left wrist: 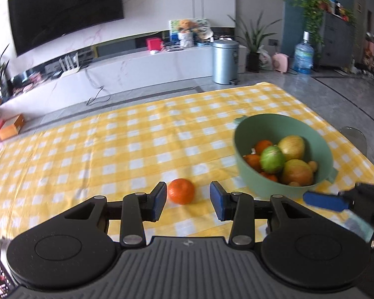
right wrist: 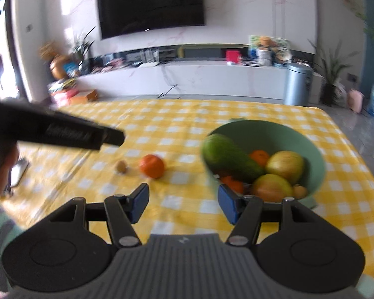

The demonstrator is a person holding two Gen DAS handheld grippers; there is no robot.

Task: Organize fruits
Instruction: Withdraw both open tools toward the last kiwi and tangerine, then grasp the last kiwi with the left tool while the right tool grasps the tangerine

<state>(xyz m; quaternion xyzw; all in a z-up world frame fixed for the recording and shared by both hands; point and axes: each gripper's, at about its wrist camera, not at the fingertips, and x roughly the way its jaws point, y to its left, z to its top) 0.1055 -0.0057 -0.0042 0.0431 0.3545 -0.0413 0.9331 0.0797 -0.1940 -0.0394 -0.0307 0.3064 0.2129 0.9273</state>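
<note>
A green bowl (left wrist: 266, 129) on the yellow checked tablecloth (left wrist: 137, 137) holds several fruits: oranges, yellow-green apples and a green fruit (left wrist: 272, 159). One orange (left wrist: 181, 190) lies on the cloth left of the bowl. My left gripper (left wrist: 188, 200) is open, its pads either side of and just short of that orange. My right gripper (right wrist: 183, 204) is open and empty, near the bowl (right wrist: 286, 132). In the right wrist view a blurred green fruit (right wrist: 227, 157) is at the bowl's left rim; the loose orange (right wrist: 151, 165) and a small brown fruit (right wrist: 121, 166) lie to its left.
The right gripper's blue finger (left wrist: 324, 200) shows beside the bowl in the left wrist view. The left gripper's black body (right wrist: 62, 130) crosses the right wrist view. Beyond the table's far edge are a TV cabinet (left wrist: 137, 69) and a bin (left wrist: 224, 61).
</note>
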